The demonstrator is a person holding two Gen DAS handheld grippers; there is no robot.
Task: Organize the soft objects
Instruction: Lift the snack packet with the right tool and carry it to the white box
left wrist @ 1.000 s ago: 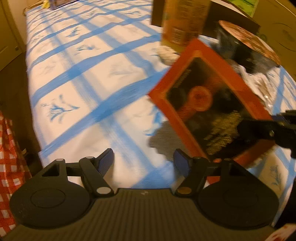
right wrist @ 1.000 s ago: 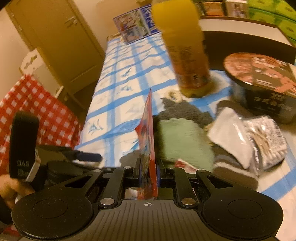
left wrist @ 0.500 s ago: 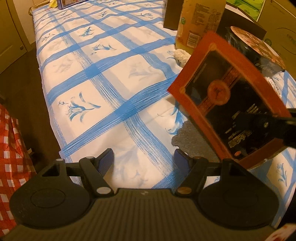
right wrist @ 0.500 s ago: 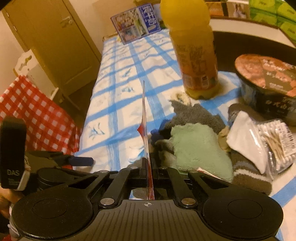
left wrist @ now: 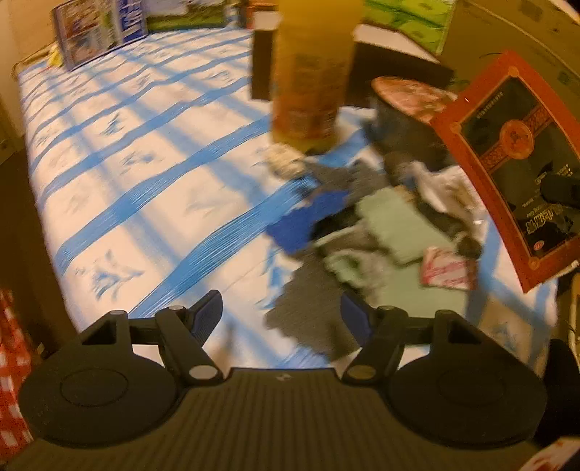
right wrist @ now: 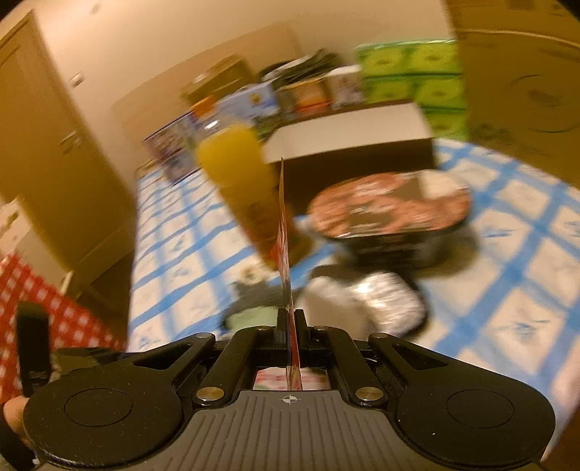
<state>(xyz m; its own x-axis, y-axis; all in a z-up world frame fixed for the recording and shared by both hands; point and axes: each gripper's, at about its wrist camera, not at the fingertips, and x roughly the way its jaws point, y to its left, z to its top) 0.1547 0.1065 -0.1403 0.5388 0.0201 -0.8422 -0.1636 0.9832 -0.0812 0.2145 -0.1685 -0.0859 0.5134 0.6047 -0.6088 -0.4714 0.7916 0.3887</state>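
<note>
A heap of soft things lies on the blue-checked tablecloth: a blue cloth, a pale green towel and a grey cloth, blurred. My left gripper hangs open just above the grey cloth with nothing between its fingers. My right gripper is shut on a flat red-and-black packet, seen edge-on. In the left wrist view that packet is held up at the right, clear of the heap. The green towel shows just past the right fingers.
An orange juice bottle and a lidded noodle bowl stand behind the heap. A bag of cotton swabs lies beside it. Further back are a black box, green cartons and a magazine. A red checked cloth is off the left edge.
The right gripper has closed tight on the packet and carried it up and to the right, uncovering the soft heap. The left gripper has risen a little and stays open.
</note>
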